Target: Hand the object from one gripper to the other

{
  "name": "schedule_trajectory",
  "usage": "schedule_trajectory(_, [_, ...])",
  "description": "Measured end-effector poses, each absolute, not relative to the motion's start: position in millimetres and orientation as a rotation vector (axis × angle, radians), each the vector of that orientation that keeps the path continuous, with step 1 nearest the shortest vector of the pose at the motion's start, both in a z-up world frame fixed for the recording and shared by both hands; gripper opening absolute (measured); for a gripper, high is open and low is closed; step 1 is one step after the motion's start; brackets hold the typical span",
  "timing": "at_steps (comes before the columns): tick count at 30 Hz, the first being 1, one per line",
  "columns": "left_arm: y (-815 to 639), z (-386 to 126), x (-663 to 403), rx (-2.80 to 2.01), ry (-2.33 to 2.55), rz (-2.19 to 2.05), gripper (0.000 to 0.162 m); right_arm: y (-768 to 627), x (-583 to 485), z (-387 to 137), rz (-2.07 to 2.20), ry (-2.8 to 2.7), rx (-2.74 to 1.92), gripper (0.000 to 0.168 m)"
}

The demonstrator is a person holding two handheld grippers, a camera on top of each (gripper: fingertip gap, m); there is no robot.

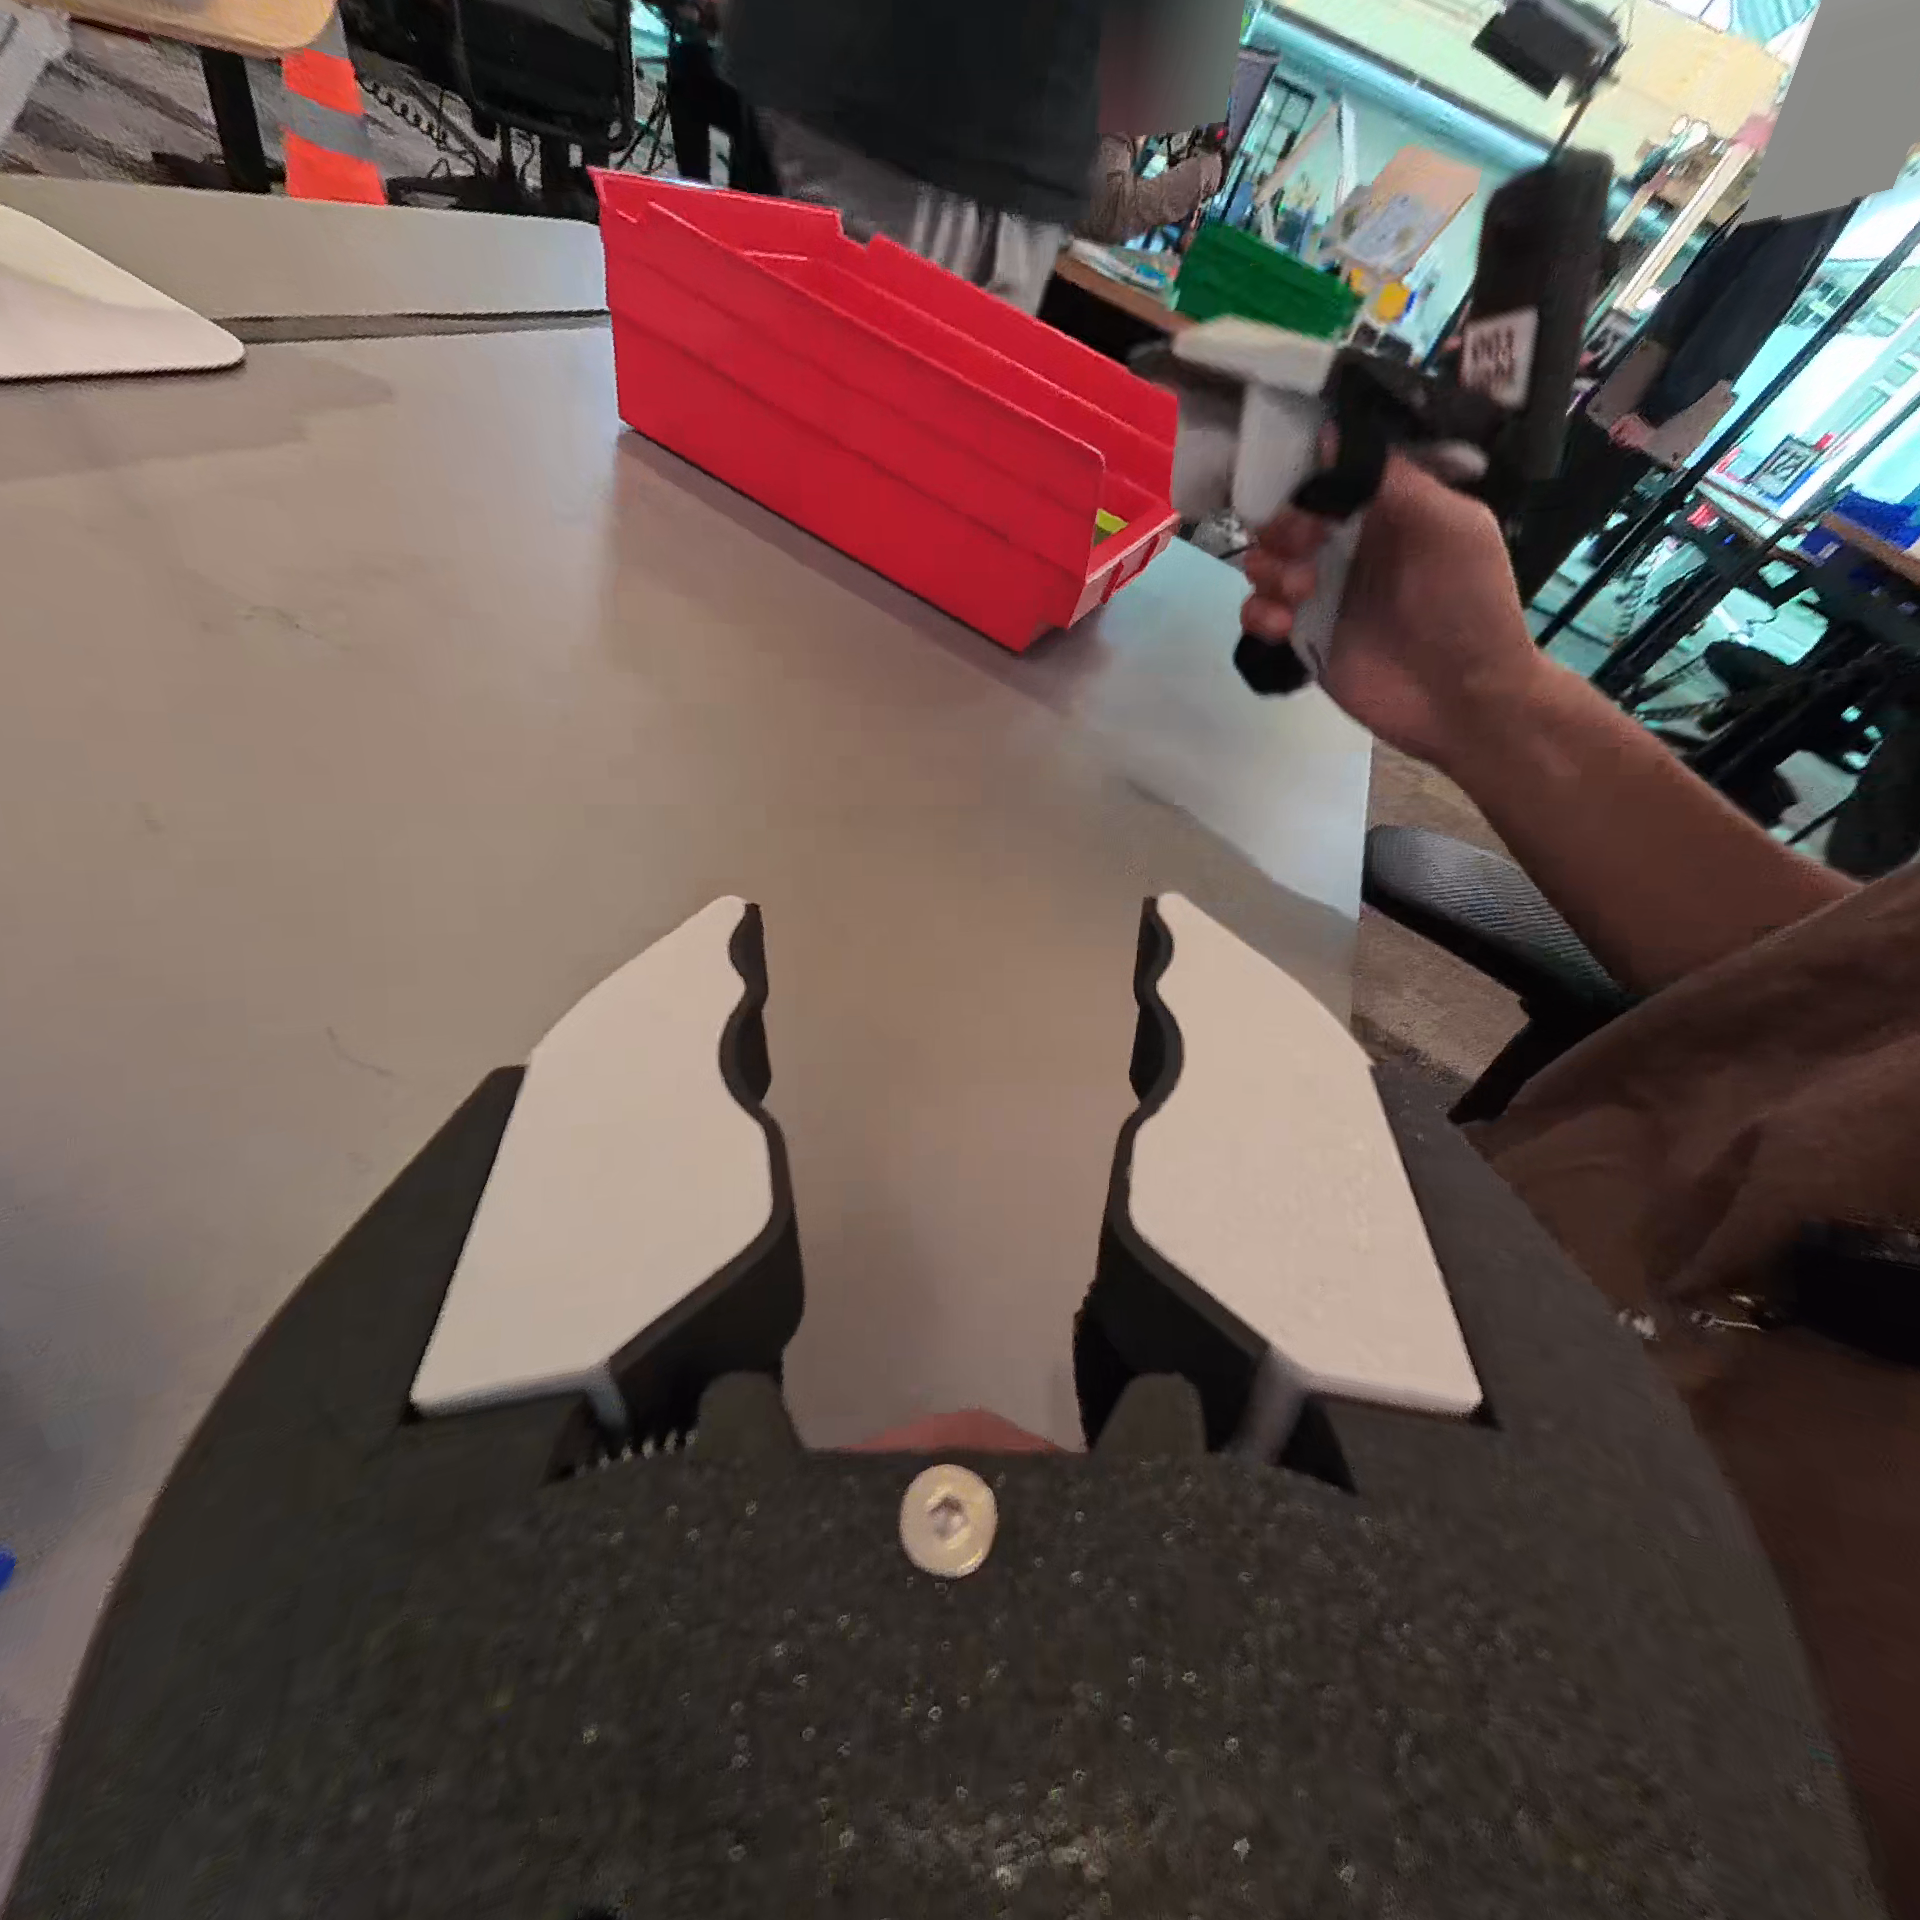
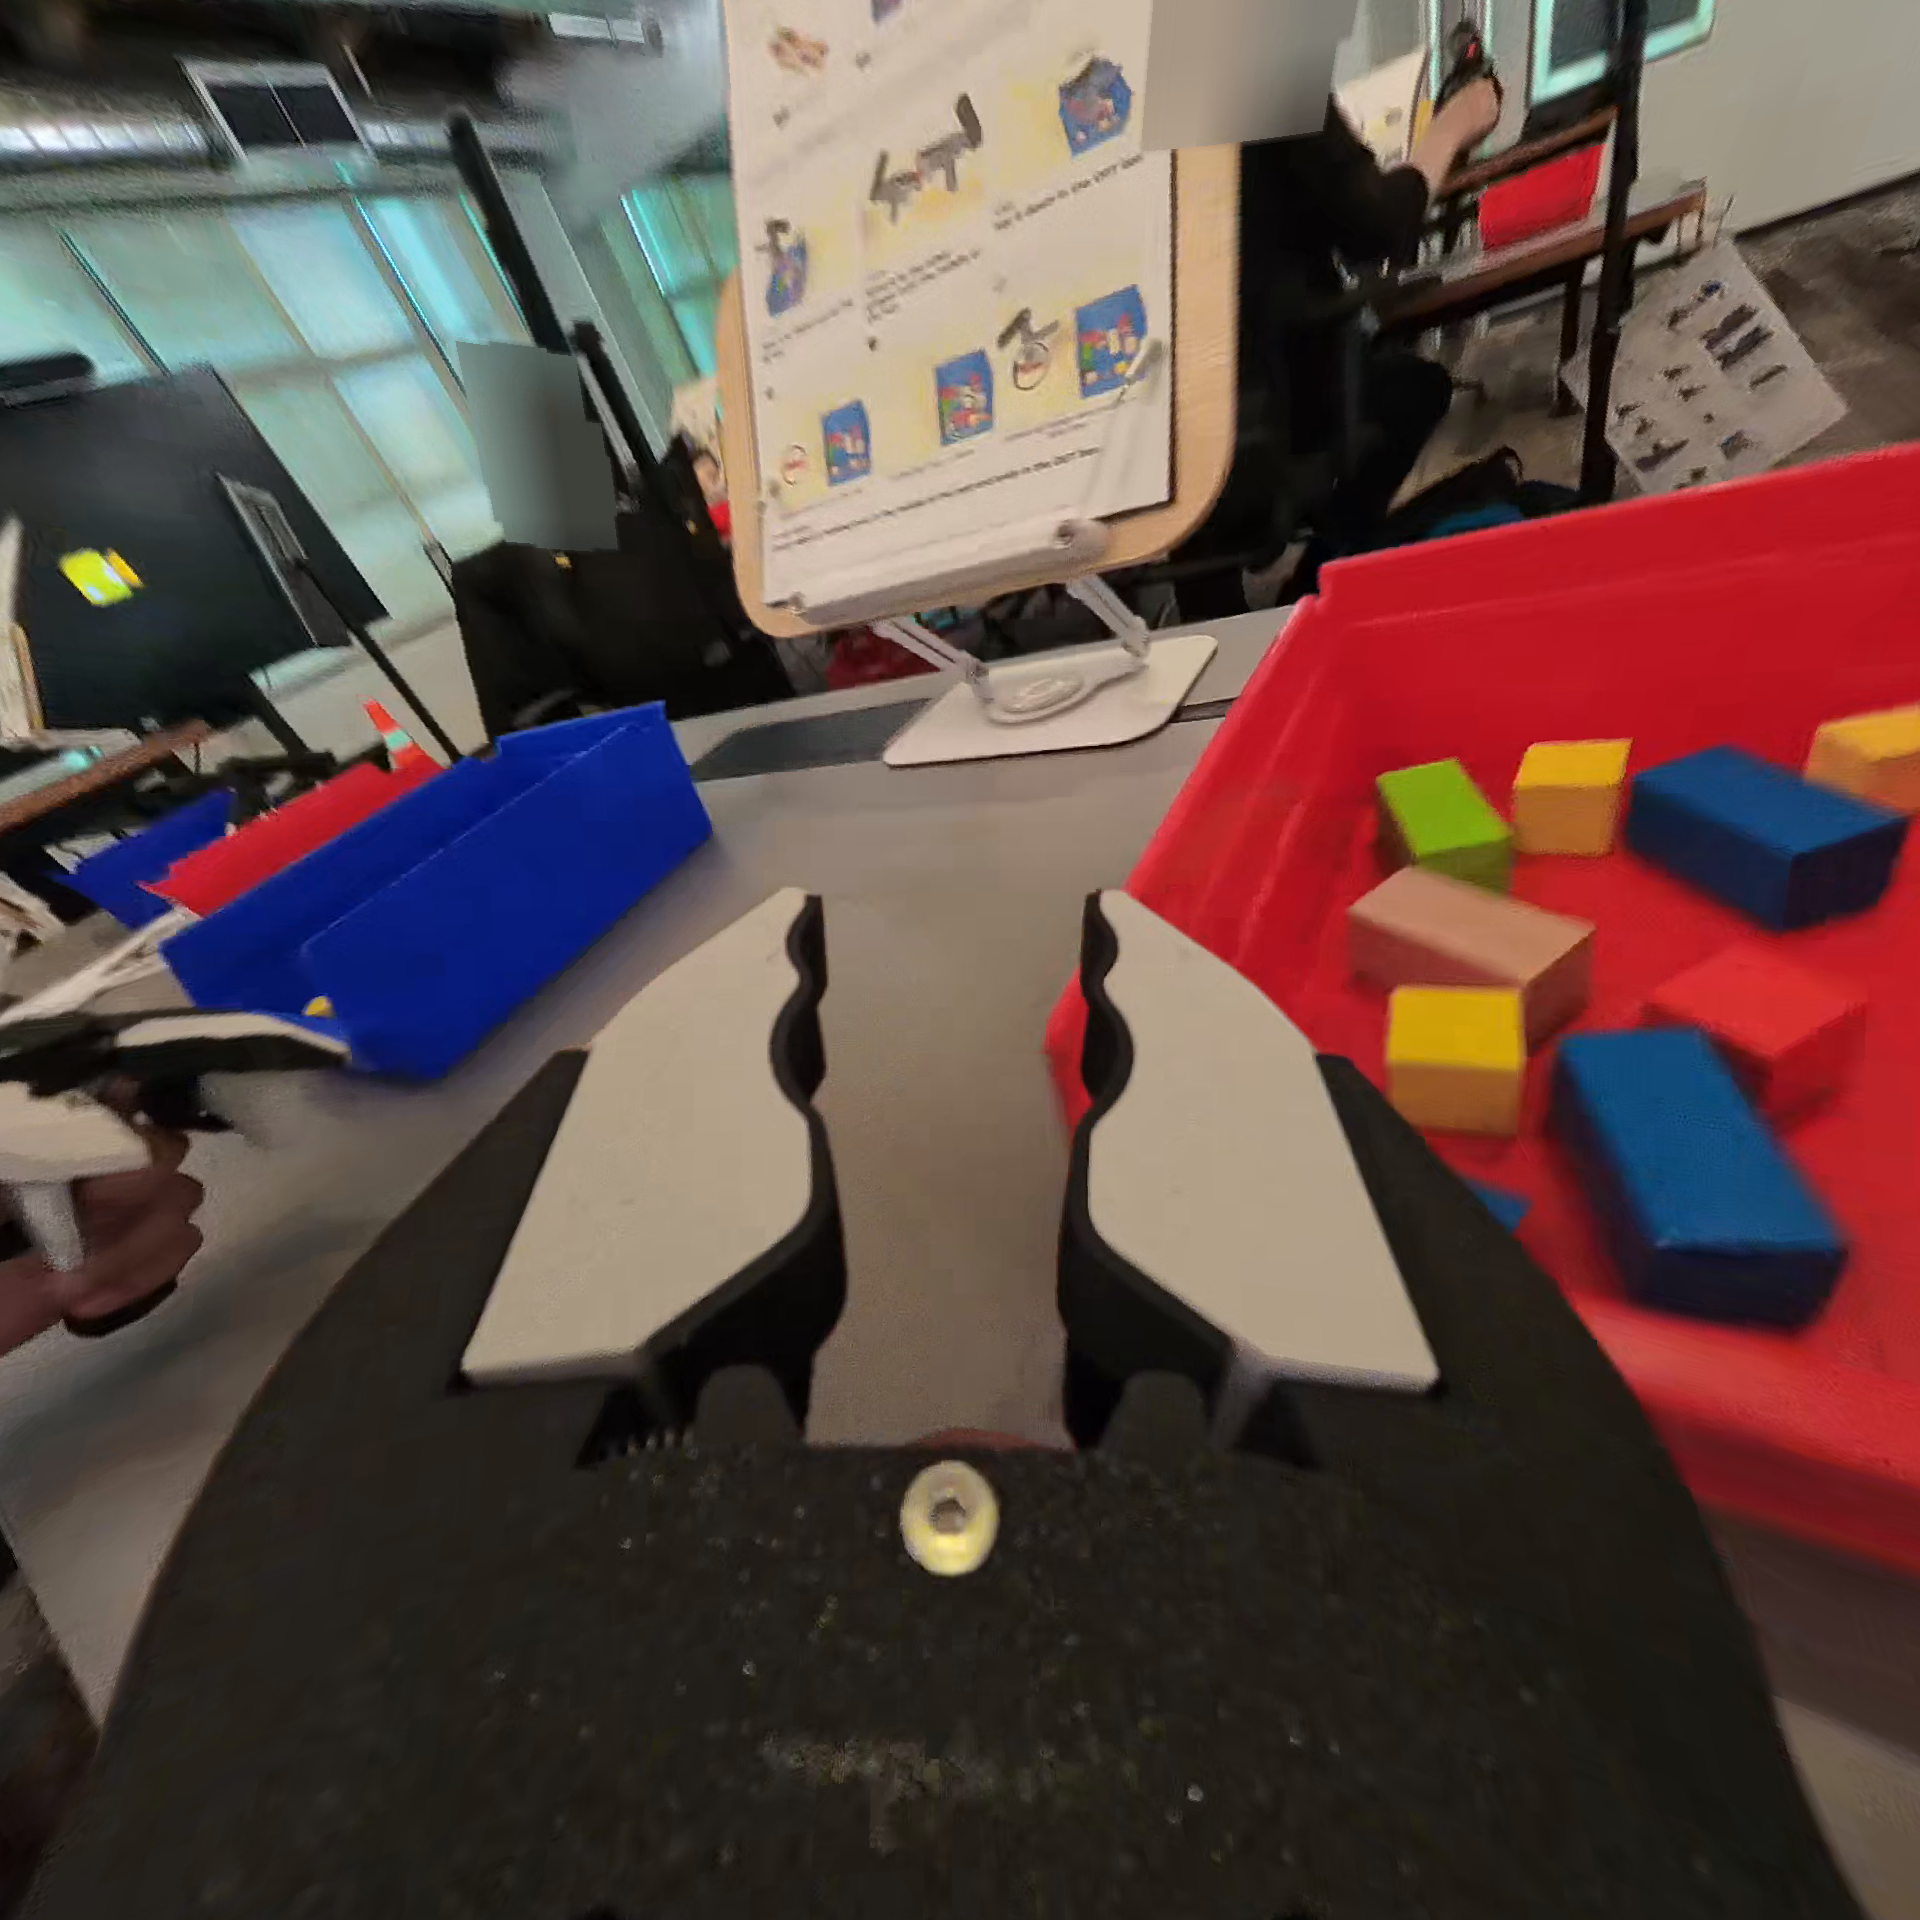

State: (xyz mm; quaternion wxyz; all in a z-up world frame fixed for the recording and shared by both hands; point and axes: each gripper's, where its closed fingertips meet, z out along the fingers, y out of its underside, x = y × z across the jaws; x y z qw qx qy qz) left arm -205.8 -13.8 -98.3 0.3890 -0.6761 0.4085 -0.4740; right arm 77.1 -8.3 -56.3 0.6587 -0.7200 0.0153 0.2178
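My left gripper (image 1: pixel 951 914) is open and empty above the grey table (image 1: pixel 416 727). My right gripper (image 2: pixel 951 909) is open and empty, just left of a red bin (image 2: pixel 1558 644). The bin holds several wooden blocks: a green one (image 2: pixel 1444 821), yellow ones (image 2: pixel 1455 1055), blue ones (image 2: pixel 1694 1174), a red one (image 2: pixel 1756 1018) and a plain brown one (image 2: pixel 1465 935). In the left wrist view the red bin (image 1: pixel 862 416) stands ahead and a hand holds the right gripper's handle (image 1: pixel 1320 520) at its near end. The left gripper also shows at the left edge of the right wrist view (image 2: pixel 125 1060).
A blue bin (image 2: pixel 468 894) stands on the table's left side, with more red and blue bins (image 2: pixel 249 842) behind it. A picture sheet on a white stand (image 2: pixel 966 312) is at the table's back. A chair (image 1: pixel 1486 935) and the person's sleeve (image 1: pixel 1714 1091) are off the right edge.
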Motion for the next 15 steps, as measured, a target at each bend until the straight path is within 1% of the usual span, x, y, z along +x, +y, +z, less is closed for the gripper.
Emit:
schedule_trajectory(2, [-9,-89,-215,-1.753,1.047,-1.166,0.064,-23,67,-69,0.463,0.047,-1.581,0.047])
schedule_trajectory(4, [1,-72,-233,-1.787,1.055,-1.101,0.061,-32,66,-66,0.458,0.064,-1.531,0.049])
schedule_trajectory(7, [54,-56,-282,-1.935,0.958,-0.782,0.053,-35,65,-52,0.465,0.004,-1.487,0.050])
schedule_trajectory(8, [75,-61,-303,-2.039,0.940,-0.652,0.055,-35,66,-52,0.441,-0.022,-1.490,0.052])
schedule_trajectory(9, [95,-70,-325,-2.152,0.938,-0.514,0.062,-34,65,-54,0.424,-0.045,-1.500,0.052])
schedule_trajectory(12, [155,-94,-383,-2.407,0.884,-0.123,0.068,-30,57,-61,0.435,-0.074,-1.532,0.052])
schedule_trajectory(15, [199,-120,-410,-2.587,0.856,0.052,0.068,-30,42,-65,0.500,-0.107,-1.550,0.052])
